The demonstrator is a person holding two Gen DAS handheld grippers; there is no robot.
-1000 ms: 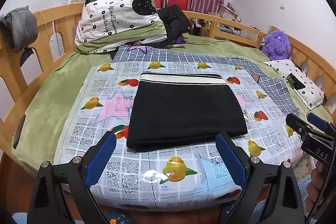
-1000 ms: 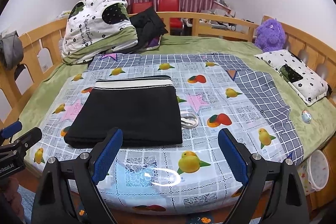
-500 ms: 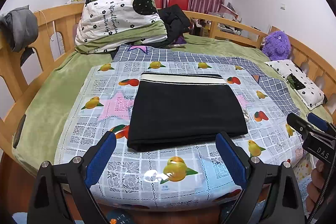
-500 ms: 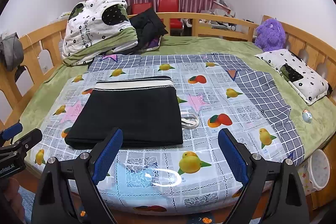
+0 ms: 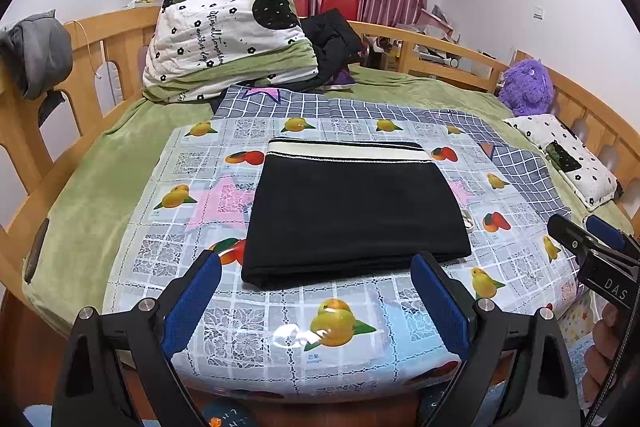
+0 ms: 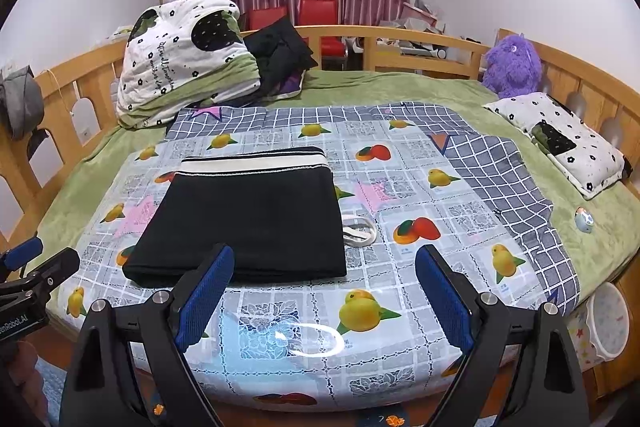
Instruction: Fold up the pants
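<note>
L gripper [image 5: 316, 297] & R gripper [image 6: 325, 289] angled down, jaws wide, empty; folded pants [image 5: 352, 211] just beyond

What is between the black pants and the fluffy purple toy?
In the right wrist view, between the black pants and the purple toy lie the fruit-print cover, a checked blanket, and green bedding.

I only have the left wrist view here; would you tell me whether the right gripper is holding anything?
Observer: No, the right gripper is open and empty, just short of the folded black pants.
Operator: Thanks. Is anything lying on the green blanket on the right?
Observer: Yes, a small blue-and-white ball lies there, near the spotted pillow.
Operator: Anything lower down on that side?
Observer: A white tub stands low at the far right.
</note>
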